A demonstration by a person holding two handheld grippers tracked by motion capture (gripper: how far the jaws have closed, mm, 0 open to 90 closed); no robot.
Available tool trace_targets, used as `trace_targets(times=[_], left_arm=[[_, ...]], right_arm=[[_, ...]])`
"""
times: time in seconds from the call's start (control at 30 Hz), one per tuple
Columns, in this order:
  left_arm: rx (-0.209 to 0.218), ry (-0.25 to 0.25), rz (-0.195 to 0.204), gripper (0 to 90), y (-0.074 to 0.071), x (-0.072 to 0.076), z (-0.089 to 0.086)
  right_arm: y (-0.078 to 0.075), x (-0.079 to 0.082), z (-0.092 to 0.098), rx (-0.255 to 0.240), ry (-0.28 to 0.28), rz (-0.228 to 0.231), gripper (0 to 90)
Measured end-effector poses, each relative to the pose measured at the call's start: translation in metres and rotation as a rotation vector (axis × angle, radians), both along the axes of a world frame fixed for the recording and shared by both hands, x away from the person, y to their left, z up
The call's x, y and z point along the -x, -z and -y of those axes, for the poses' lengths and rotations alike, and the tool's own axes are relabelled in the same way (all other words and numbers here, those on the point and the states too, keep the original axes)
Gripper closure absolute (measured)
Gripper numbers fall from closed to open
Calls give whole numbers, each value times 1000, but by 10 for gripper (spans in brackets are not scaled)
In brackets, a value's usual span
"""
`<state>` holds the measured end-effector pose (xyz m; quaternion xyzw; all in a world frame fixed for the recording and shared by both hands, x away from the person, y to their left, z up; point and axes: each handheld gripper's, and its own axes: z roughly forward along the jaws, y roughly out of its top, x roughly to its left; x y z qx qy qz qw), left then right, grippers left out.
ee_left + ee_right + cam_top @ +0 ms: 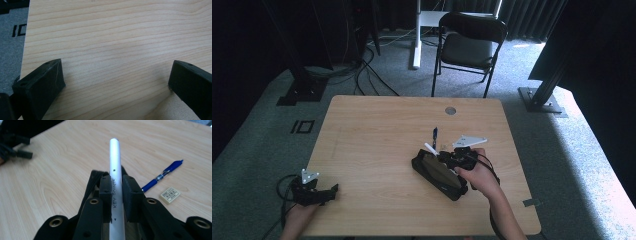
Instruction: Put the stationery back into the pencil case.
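The left gripper (332, 190) rests at the table's (377, 125) near left corner, well left of the pouch (437, 172), its jaws wide apart with bare wood between them. The black pouch lies near the table's middle, slanting. Over its far end the right gripper (117, 191) is clamped on a white pen (115, 165); the pen runs lengthwise between the pads, straight out ahead, tip pointing away from the hand. Right of the pouch lie a blue pen (162, 175), angled, and an eraser (170, 194) just beside it.
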<state>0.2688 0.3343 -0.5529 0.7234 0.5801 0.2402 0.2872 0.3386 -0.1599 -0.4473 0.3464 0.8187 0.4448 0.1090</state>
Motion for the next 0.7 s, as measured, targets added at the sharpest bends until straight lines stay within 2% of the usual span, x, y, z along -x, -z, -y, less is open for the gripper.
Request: trace_targets(times=[0.07,0.27,0.33,0.7], left_arm=[[0,0,0,4,0,0,0],[-1,1,-1,4,0,0,0],[-1,1,-1,4,0,0,0],[-1,1,-1,4,0,0,0]], right_arm=[[1,0,-1,1,-1,-5,786],[12,-1,-7,65,-33,-37,786],[14,-2,-8,68,-33,-43,786],[25,-4,-18,162,-58,-86,786]])
